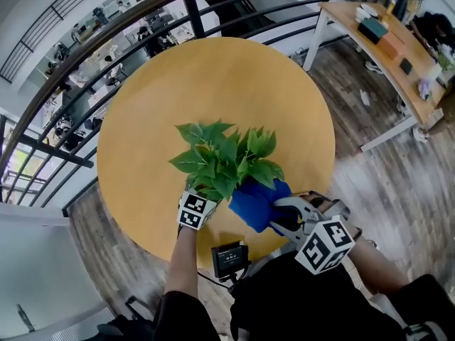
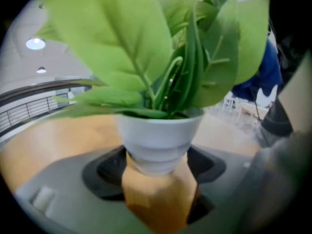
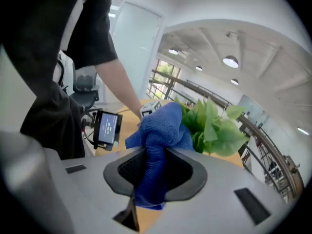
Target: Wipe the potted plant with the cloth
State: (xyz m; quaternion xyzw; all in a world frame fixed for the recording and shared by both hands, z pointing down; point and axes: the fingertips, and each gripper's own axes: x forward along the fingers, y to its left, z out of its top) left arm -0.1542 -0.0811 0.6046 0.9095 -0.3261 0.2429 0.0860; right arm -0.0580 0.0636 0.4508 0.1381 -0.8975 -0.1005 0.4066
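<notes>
A potted plant [image 1: 226,160] with broad green leaves stands near the front edge of the round yellow table [image 1: 213,84]. In the left gripper view its white pot [image 2: 158,135] sits between the jaws, which close on its lower part; leaves [image 2: 146,48] fill the upper picture. My left gripper [image 1: 201,199] is at the plant's front left, its tips under the leaves. My right gripper [image 1: 281,215] is shut on a blue cloth [image 1: 252,203], which is bunched against the leaves on the plant's front right. In the right gripper view the cloth [image 3: 163,126] rises from the jaws beside the plant [image 3: 214,126].
A small black device with a screen [image 1: 229,259] sits at the table's front edge, between my arms. A dark railing [image 1: 106,34] curves behind the table. A long wooden desk [image 1: 384,48] with several items stands at the upper right. Wood floor surrounds the table.
</notes>
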